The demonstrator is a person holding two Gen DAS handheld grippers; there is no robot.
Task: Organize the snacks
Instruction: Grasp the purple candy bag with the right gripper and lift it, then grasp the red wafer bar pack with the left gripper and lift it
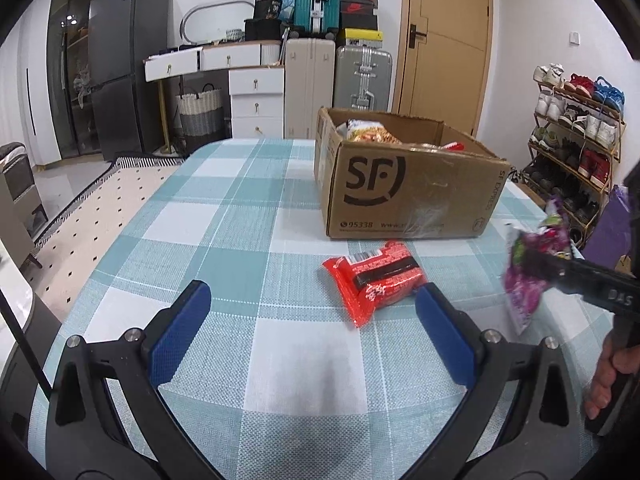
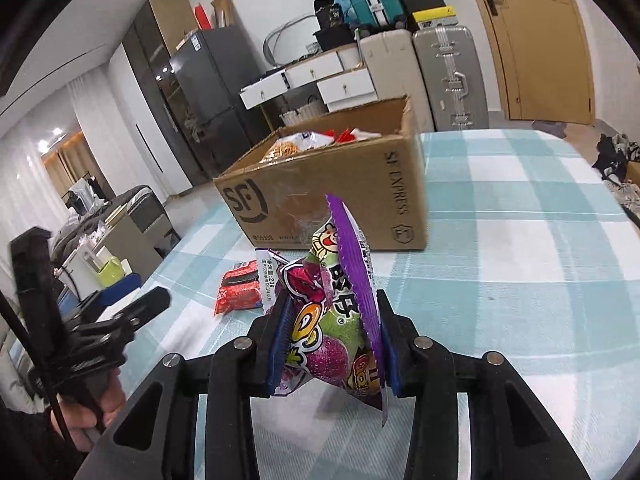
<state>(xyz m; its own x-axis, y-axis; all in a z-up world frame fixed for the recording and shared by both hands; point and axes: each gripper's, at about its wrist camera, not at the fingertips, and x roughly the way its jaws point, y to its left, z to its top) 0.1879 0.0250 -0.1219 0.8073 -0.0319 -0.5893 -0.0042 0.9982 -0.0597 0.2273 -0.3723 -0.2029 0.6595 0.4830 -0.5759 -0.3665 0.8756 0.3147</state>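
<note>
Pinched between the blue pads of my right gripper [image 2: 332,344] is a purple candy bag [image 2: 340,300], held clear of the table with its crimped top edge sticking up past the fingertips. It sits in front of the cardboard box [image 2: 360,200], near the corner facing me, and the box already has a few snack packets inside.

My left gripper [image 1: 312,312] is spread wide and holds nothing. It hangs low over the checked tablecloth [image 1: 240,220], with a red snack packet [image 1: 374,280] lying just beyond its right pad, between that gripper and the box.

What worries me is the grip itself. I have the bag by its soft, puffy body, and slick film like that could slide out if I swing it, I judge. The near wall of the box is tall, so if I carry the bag in too low, its dangling bottom corner could catch the rim and pull it free, or shove the box along the cloth. My two tools are also close together here, so a careless reach for the red packet could knock them into each other.
</note>
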